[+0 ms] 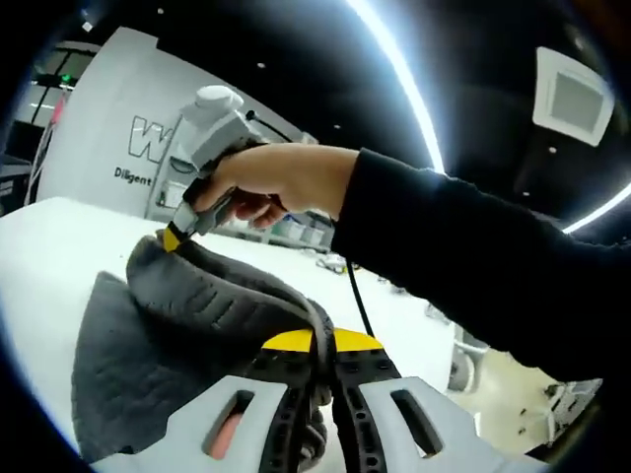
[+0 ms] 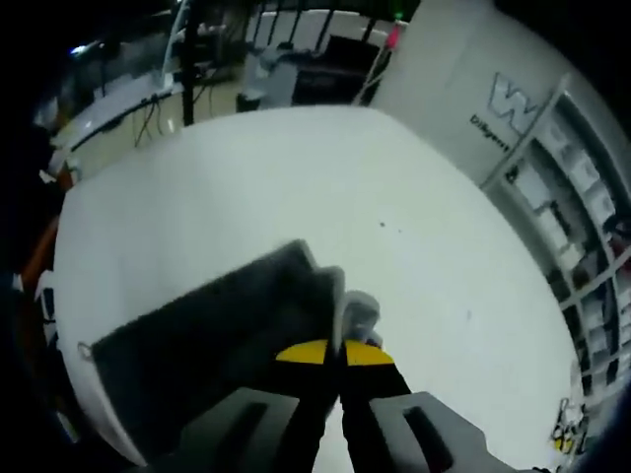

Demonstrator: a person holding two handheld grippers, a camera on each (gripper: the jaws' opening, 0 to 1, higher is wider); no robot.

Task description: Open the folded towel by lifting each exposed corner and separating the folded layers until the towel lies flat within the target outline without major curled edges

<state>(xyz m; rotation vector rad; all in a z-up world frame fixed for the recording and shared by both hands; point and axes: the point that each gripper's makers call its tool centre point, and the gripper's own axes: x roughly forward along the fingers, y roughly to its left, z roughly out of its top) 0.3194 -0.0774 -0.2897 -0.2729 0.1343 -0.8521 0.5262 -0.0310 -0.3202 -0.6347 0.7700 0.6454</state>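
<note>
White desk (image 2: pixel 296 187) spans both views, shelving and wall with lettering behind. Dark grey towel (image 1: pixel 148 345) lies partly on desk, partly lifted (folded layers bunched into ridge between both tools). Left hand-held gripper (image 1: pixel 315 360) clamped on towel edge, yellow tips together with cloth between. Right hand-held gripper (image 2: pixel 340 353) likewise closed on raised towel corner; in left gripper view it shows upper left (image 1: pixel 173 239), held by person's hand (image 1: pixel 281 177), dark sleeve beside.
</note>
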